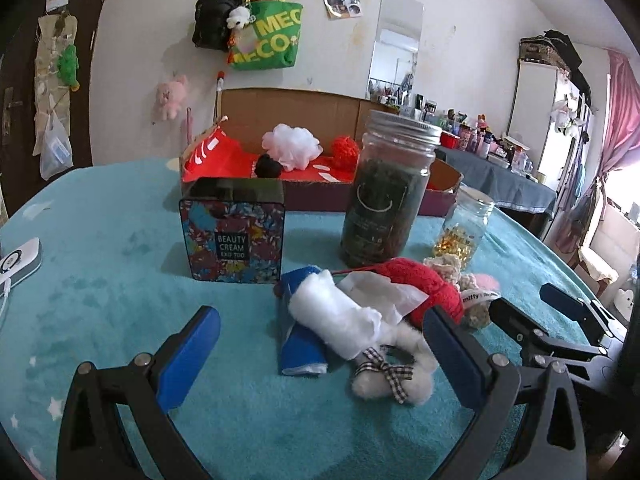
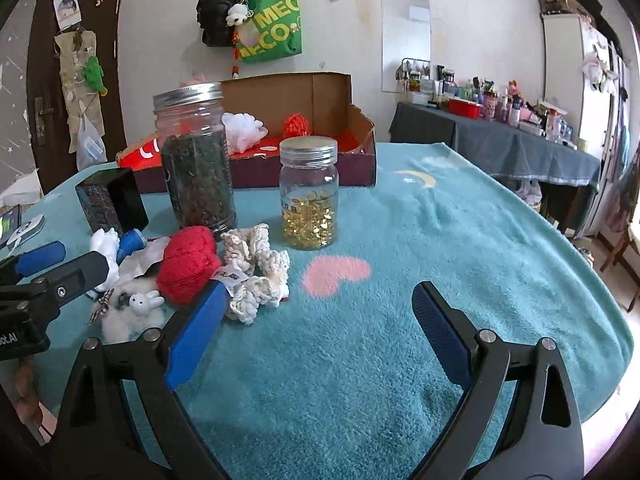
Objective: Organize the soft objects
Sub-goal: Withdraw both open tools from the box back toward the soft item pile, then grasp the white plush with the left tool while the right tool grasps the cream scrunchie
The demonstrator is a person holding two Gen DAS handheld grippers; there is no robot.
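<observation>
Left gripper (image 1: 320, 344): jaws wide apart, empty, straddling the near end of the pile, low over the counter (image 1: 120, 248). Between its fingers lie a white roll (image 1: 332, 316) on blue cloth (image 1: 300, 352) and a fluffy bow-tied toy (image 1: 396, 376).

Right gripper (image 2: 316, 332): also wide open, holding nothing, hovering over bare counter just right of the pile; its left finger sits beside the cream crochet piece (image 2: 260, 272).

Red yarn ball (image 2: 188, 270) rests against the crochet piece.

Progress, judged: partial. Cardboard box (image 2: 332, 92) behind the jars already holds a white mesh puff (image 1: 292, 146), a red knit item (image 1: 346, 152) and a dark ball (image 1: 267, 166). Roughly five soft items remain outside. No grasp begun.
</observation>
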